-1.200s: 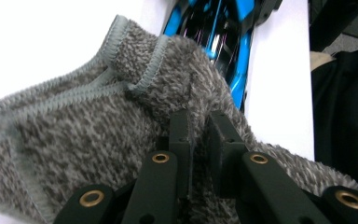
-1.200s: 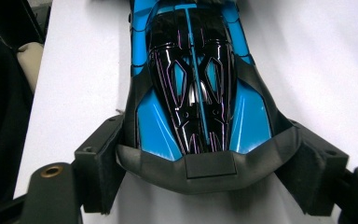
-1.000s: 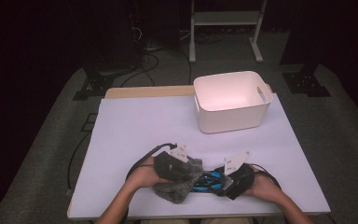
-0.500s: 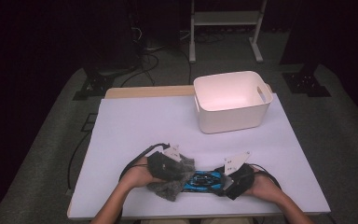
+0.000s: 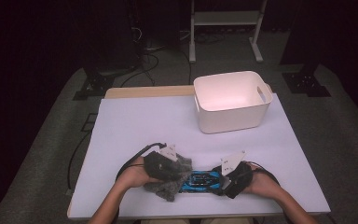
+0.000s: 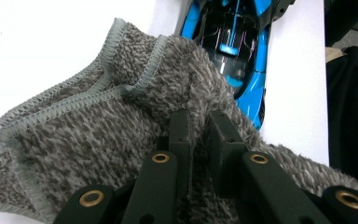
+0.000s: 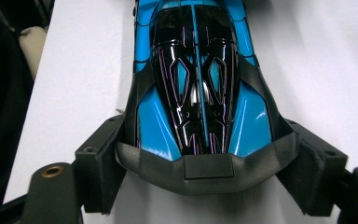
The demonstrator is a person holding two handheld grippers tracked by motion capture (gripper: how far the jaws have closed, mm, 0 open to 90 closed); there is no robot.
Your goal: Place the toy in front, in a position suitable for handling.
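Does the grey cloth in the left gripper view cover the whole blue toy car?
No: the grey cloth covers one end of the blue toy car, whose glossy black and blue body shows beyond it.

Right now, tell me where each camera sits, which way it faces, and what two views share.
High view: above the person's side, facing forward and down on the table; both forearms show.
Left gripper view: on the left gripper, looking along its jaws pinching the grey cloth.
Right gripper view: on the right gripper, jaws straddling the toy car.
Both gripper views share the car.
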